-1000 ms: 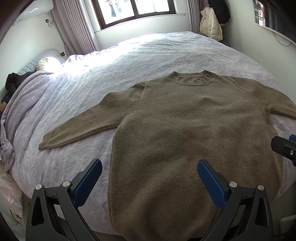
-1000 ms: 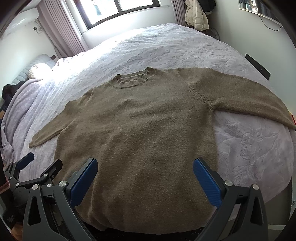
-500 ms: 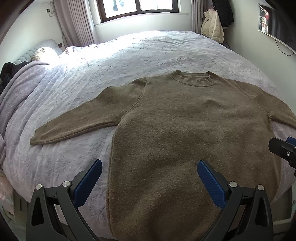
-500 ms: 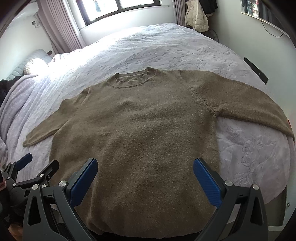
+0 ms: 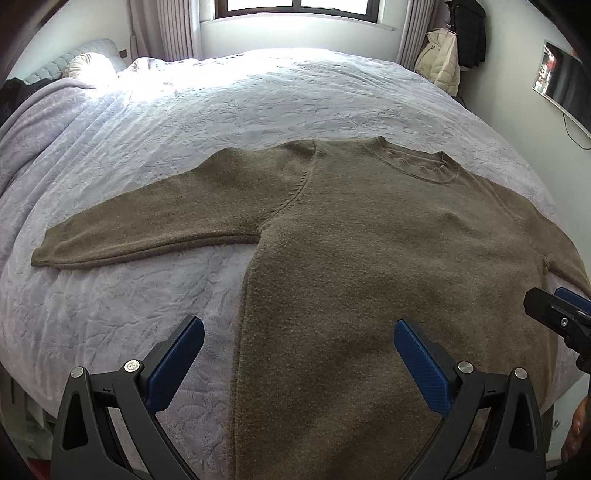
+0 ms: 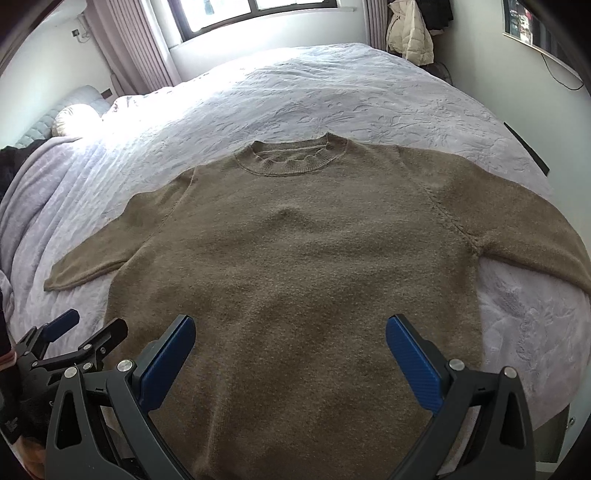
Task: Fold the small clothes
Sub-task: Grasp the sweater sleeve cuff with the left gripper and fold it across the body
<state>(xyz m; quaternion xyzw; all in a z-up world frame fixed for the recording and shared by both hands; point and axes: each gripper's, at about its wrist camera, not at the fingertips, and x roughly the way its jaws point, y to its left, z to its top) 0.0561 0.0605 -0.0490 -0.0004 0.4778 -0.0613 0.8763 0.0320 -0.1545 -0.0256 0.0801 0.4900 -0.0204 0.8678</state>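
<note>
An olive-brown knit sweater [image 5: 369,258] lies flat and face up on the bed, collar away from me, both sleeves spread out sideways; it also shows in the right wrist view [image 6: 295,266]. Its left sleeve [image 5: 147,229] reaches toward the bed's left side. My left gripper [image 5: 299,350] is open and empty, above the sweater's lower left edge. My right gripper [image 6: 290,347] is open and empty, above the sweater's lower middle. Each gripper shows at the edge of the other's view, the right one [image 5: 557,317] and the left one [image 6: 77,336].
The bed [image 5: 258,103] has a pale lilac quilted cover, with a pillow [image 5: 86,62] at the far left. A window [image 6: 258,7] and curtains are behind. Coats [image 6: 410,33] hang at the far right; a TV [image 5: 561,81] is on the right wall.
Both grippers have moved forward and lower over the sweater. The left view has swung left, so the left sleeve now lies more in the middle. Both stay open.
</note>
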